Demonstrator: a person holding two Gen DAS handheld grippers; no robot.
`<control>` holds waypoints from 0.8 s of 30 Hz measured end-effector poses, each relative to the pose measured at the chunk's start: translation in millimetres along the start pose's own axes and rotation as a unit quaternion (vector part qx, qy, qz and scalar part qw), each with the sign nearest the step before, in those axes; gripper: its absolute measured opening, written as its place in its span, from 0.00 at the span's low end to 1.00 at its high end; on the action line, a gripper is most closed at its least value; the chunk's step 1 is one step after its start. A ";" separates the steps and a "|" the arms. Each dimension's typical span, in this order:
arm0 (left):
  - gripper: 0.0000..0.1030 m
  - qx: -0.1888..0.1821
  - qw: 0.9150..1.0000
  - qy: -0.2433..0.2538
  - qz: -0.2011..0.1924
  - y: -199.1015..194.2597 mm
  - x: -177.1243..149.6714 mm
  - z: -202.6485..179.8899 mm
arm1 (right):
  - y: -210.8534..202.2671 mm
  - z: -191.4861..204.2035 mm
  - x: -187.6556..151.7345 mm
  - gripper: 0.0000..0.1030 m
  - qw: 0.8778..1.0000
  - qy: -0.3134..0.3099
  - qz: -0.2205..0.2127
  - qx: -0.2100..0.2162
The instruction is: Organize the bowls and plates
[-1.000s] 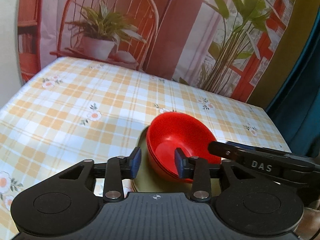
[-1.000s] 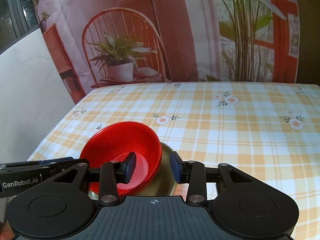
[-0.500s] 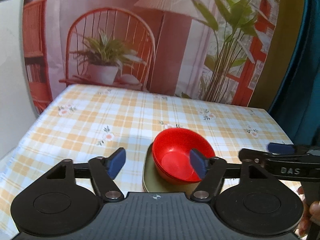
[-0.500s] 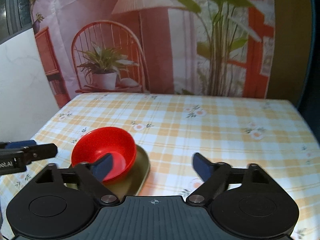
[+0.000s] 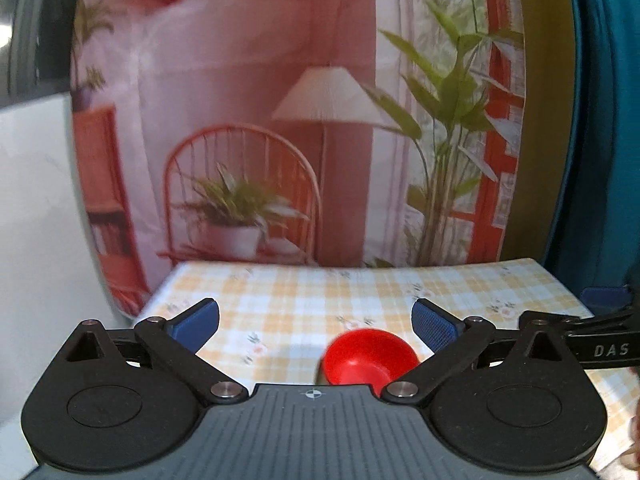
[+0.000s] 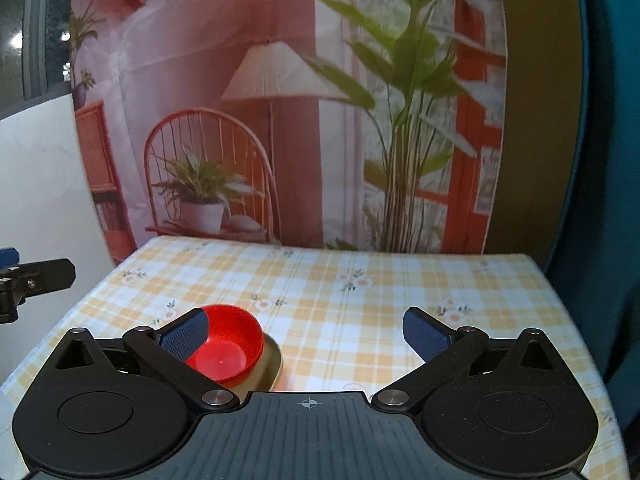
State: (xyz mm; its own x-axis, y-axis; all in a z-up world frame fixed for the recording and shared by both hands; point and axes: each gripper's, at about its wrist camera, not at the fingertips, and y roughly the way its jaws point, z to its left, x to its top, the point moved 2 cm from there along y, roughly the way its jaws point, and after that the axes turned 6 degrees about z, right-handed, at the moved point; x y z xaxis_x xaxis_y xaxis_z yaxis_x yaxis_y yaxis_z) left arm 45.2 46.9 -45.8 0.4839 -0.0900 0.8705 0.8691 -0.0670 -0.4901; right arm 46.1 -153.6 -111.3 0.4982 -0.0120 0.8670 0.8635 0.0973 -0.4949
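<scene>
A red bowl [image 6: 228, 348] sits on an olive plate [image 6: 269, 362] near the front left of the checked table [image 6: 360, 292]. My right gripper [image 6: 304, 322] hovers above and behind the bowl. Its jaws are opening wide with nothing between them, and the left blue pad [image 6: 186, 334] only overlaps the bowl in the picture. In the left wrist view the same red bowl [image 5: 370, 356] lies low in the frame, with a sliver of the plate [image 5: 320, 374] beside it. My left gripper [image 5: 314, 314] is also raised clear, with jaws opening and empty.
A printed backdrop [image 6: 280, 120] of a chair, lamp and plants hangs behind the table. A white wall [image 6: 40, 200] stands at the left and a teal curtain [image 6: 600, 160] at the right. The left gripper's finger [image 6: 36, 278] shows at the left edge.
Both grippers have let go of the red bowl, opened wide, and lifted up and back. The bowl stays on the plate and looks smaller and lower in both views.
</scene>
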 end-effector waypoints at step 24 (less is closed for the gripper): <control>1.00 -0.021 0.998 -0.048 -0.015 -33.8 14.1 9.3 | -48.1 -7.7 13.3 1.00 0.999 0.003 -0.035 -0.028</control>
State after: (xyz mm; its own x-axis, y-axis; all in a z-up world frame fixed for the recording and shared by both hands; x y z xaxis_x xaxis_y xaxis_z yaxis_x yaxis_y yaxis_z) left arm 23.6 57.1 -16.5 0.4668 0.0084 0.8843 0.8793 -0.1110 -0.4631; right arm 11.8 -166.1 -76.4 0.4365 -0.0233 0.8994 0.8994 0.0392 -0.4354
